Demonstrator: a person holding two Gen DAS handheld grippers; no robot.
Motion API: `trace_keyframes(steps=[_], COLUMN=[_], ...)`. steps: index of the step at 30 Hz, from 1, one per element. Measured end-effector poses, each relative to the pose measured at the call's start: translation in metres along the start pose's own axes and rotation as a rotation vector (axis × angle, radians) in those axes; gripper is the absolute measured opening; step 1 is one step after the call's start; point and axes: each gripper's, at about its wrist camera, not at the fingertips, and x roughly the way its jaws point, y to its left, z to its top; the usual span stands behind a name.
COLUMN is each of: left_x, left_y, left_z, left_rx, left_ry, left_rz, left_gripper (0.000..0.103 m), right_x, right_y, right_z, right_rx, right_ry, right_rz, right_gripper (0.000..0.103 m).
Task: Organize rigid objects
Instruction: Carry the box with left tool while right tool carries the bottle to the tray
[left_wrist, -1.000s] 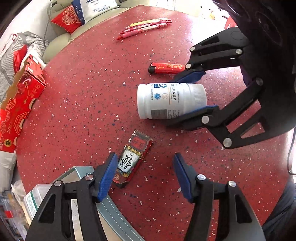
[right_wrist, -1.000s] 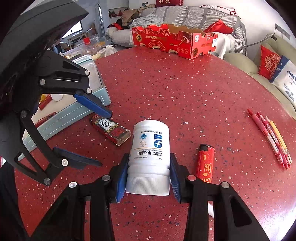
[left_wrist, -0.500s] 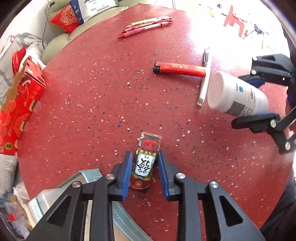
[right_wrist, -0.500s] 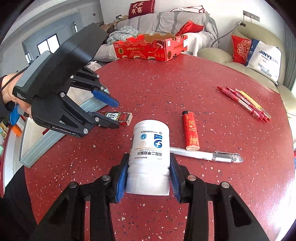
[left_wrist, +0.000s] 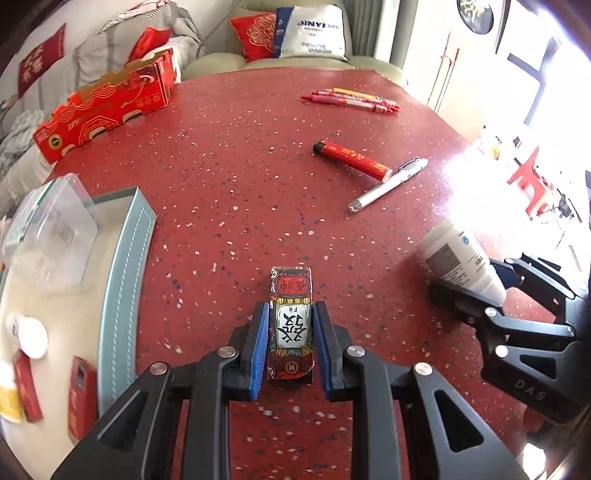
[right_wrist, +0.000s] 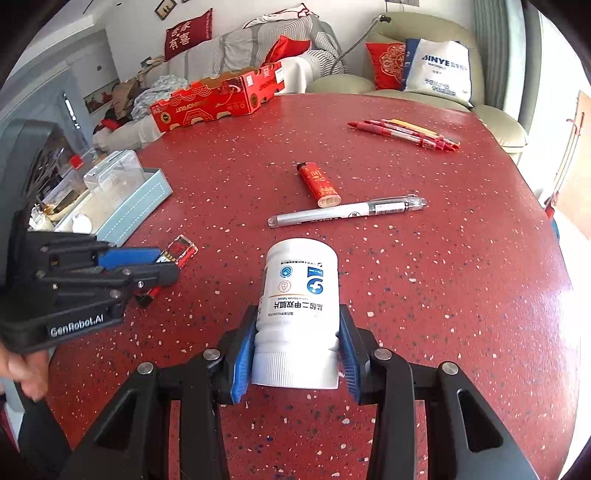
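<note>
My left gripper is shut on a small red patterned box with a white label, held above the red table. It also shows in the right wrist view, held by the left gripper. My right gripper is shut on a white pill bottle, cap end between the pads. The bottle shows at the right in the left wrist view. A light blue tray holding small items lies at the left.
A red lighter and a silver pen lie mid-table. Several red pens lie farther back. A red carton sits at the far edge. A clear plastic box rests in the tray. Sofas stand beyond the table.
My left gripper closed on the small red box and lifted it. My right gripper carried the white bottle up and away to the right, uncovering the silver pen.
</note>
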Motion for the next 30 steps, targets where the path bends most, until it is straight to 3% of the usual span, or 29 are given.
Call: trace_keyframes(steps=[2, 10, 22, 30], left_x=[0.0, -0.014, -0.011, -0.011], left_y=[-0.009, -0.007, -0.008, -0.011], left_z=[-0.006, -0.031, -0.033, -0.033], left_rx=[-0.009, -0.075, -0.087, -0.067], left_ry=[-0.039, -0.119, -0.142, -0.14], left_rz=[0.027, 0.018, -0.001, 0.024], left_gripper=[0.025, 0.025, 0.025, 0.025], right_x=[-0.001, -0.009, -0.005, -0.005], right_y=[0.001, 0.015, 0.023, 0.024], right_z=[-0.004, -0.024, -0.022, -0.023], right_rx=[0.015, 0.034, 0.017, 0.014], right_ry=[-0.002, -0.033, -0.025, -0.025], right_rz=[-0.028, -0.11, -0.159, -0.163], right_gripper=[0.042, 0.042, 0.042, 0.042])
